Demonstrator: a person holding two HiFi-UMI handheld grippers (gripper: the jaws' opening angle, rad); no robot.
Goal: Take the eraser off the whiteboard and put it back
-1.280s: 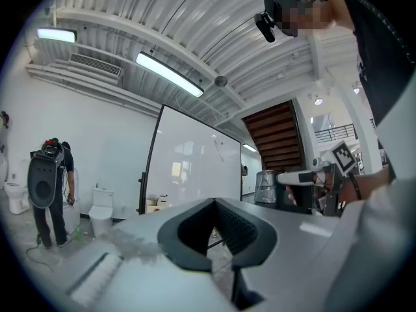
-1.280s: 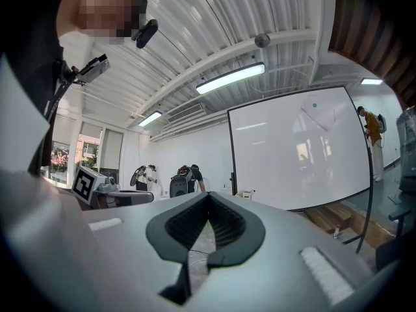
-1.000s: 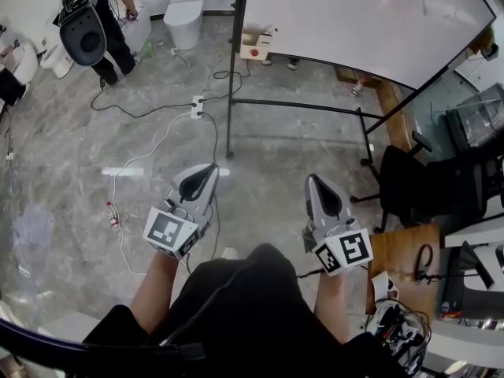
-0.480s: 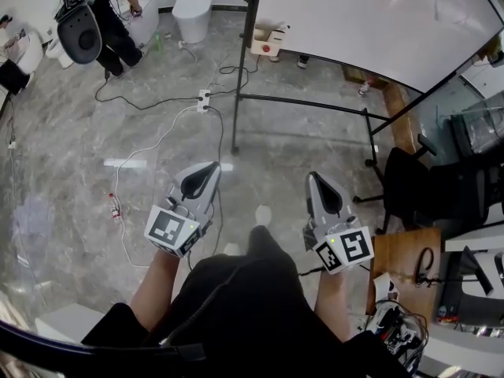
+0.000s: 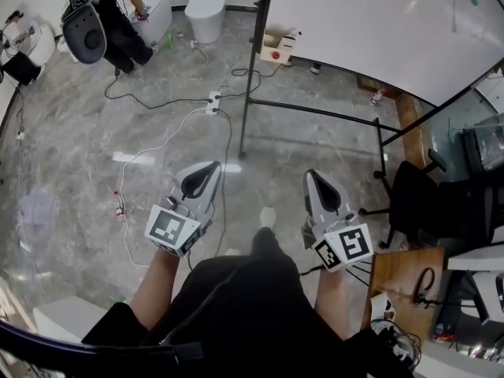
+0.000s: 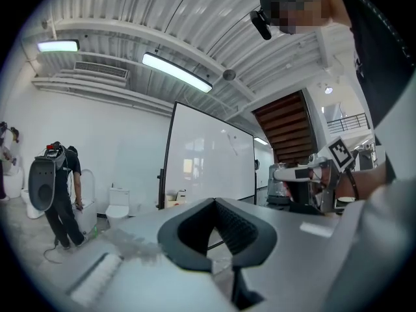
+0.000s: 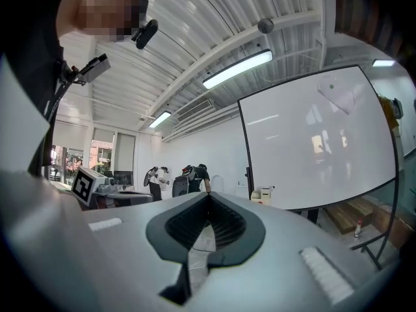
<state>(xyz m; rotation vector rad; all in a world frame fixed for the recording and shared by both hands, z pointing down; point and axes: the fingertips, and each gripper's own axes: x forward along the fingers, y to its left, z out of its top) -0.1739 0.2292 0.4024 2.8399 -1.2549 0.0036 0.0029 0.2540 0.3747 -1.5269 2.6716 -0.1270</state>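
The whiteboard (image 5: 378,22) stands on a black frame at the upper right of the head view, some way ahead of both grippers. A small pale object (image 5: 466,16) with a green dot beside it sticks to the board's far right; I cannot tell whether it is the eraser. It also shows on the whiteboard (image 7: 312,142) as a pale object (image 7: 338,97). My left gripper (image 5: 212,166) and right gripper (image 5: 309,175) are held level side by side over the floor, both shut and empty. The left gripper (image 6: 213,201) and right gripper (image 7: 208,195) point towards the board.
A person with a backpack device (image 5: 118,14) stands at the far left beside a toilet (image 5: 206,8). A power strip (image 5: 213,99) with cables lies on the floor. A cardboard box (image 5: 277,47) sits below the board. A black chair (image 5: 425,195) and wooden desk (image 5: 402,270) stand at the right.
The whole view has advanced towards the whiteboard, which has shifted right and looms closer. Both grippers were carried forward with it, jaws unchanged. A foot now shows between the grippers.
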